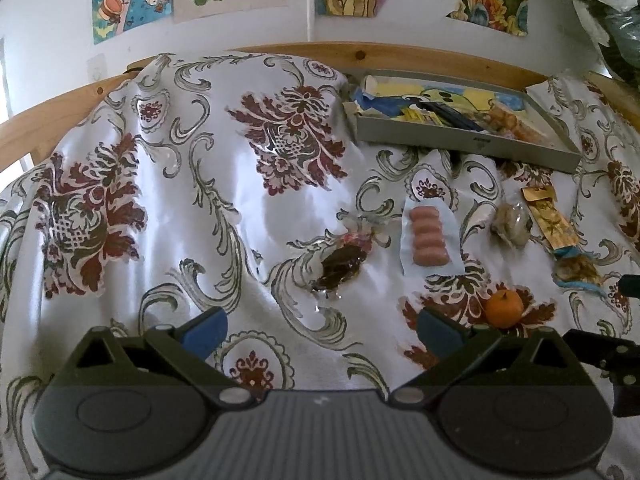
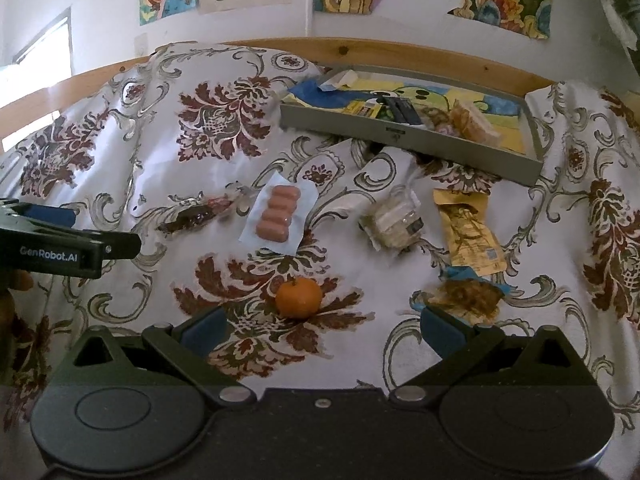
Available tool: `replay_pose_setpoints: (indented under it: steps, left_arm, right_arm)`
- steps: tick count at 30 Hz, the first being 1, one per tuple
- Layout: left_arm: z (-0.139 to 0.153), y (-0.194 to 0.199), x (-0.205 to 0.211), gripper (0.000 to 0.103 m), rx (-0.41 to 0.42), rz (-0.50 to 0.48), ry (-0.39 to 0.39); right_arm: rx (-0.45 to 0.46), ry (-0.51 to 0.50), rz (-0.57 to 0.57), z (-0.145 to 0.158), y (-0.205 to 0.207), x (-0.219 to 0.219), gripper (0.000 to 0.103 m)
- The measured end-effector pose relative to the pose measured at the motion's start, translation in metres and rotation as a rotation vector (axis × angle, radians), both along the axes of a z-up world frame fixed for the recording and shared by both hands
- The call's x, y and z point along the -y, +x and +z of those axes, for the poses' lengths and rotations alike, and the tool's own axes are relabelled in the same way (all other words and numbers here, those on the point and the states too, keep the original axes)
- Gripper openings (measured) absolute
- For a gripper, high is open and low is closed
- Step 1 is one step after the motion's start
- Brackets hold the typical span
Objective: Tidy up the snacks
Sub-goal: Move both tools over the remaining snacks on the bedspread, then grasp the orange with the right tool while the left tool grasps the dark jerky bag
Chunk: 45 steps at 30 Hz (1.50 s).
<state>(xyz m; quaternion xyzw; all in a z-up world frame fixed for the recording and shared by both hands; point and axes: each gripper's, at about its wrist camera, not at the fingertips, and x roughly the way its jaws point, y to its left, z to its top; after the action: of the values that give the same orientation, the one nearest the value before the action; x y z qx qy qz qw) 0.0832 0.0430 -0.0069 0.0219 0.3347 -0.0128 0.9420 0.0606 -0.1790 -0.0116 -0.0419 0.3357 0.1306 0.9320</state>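
Both tools are hovering empty over the glossy white floral-patterned cloth [image 2: 352, 216]. The right gripper [image 2: 320, 330] is holding its blue-padded fingers [image 2: 204, 326] wide apart, with the small round orange mandarin [image 2: 299, 297] sitting just ahead of the gap. The left gripper [image 1: 322, 330] is gaping equally wide, gripping nothing.

The loose snacks are lying mid-cloth: a dark candy in clear crinkly wrap [image 2: 192, 216], a white-backed pack of pink sausages [image 2: 279, 218], a clear-wrapped pale biscuit bundle [image 2: 394, 220], a long gold foil packet [image 2: 470, 236] and a torn blue-edged bag of brown crumbly pieces [image 2: 466, 298]. The shallow grey cardboard tray [image 2: 408, 140], probably their destination, is resting by the far edge, already holding several items.

Risks are showing. The mandarin is likely to roll off the slick, rumpled cloth if nudged off-centre. The torn bag is lying touching the right finger and may be spilling crumbs if clipped. The cloth itself could be snagging and dragging everything.
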Motion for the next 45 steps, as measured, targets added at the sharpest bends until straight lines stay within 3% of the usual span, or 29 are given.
replay_pose_setpoints:
  steps: [11, 22, 28, 33, 38, 45]
  left_arm:
    - [-0.001, 0.036, 0.004, 0.103, 0.007, -0.046, 0.021]
    - [-0.025, 0.084, 0.025, 0.103, -0.067, -0.179, 0.114]
    - [-0.032, 0.106, 0.027, 0.101, -0.119, -0.212, 0.11]
    - [-0.035, 0.12, 0.022, 0.084, -0.197, -0.211, 0.046]
    - [-0.039, 0.119, 0.023, 0.067, -0.216, -0.208, 0.086]
    - [-0.035, 0.116, 0.025, 0.047, -0.235, -0.193, 0.069]
  right_arm:
    - [0.011, 0.047, -0.013, -0.01, 0.03, 0.002, 0.102]
    - [-0.019, 0.08, 0.06, -0.03, 0.061, 0.002, 0.102]
    - [-0.049, 0.073, 0.113, -0.041, 0.068, -0.004, 0.093]
    - [-0.068, 0.062, 0.167, -0.047, 0.068, -0.014, 0.083]
    - [-0.086, 0.049, 0.179, -0.052, 0.067, -0.019, 0.069]
    - [-0.095, 0.025, 0.178, -0.054, 0.066, -0.022, 0.053]
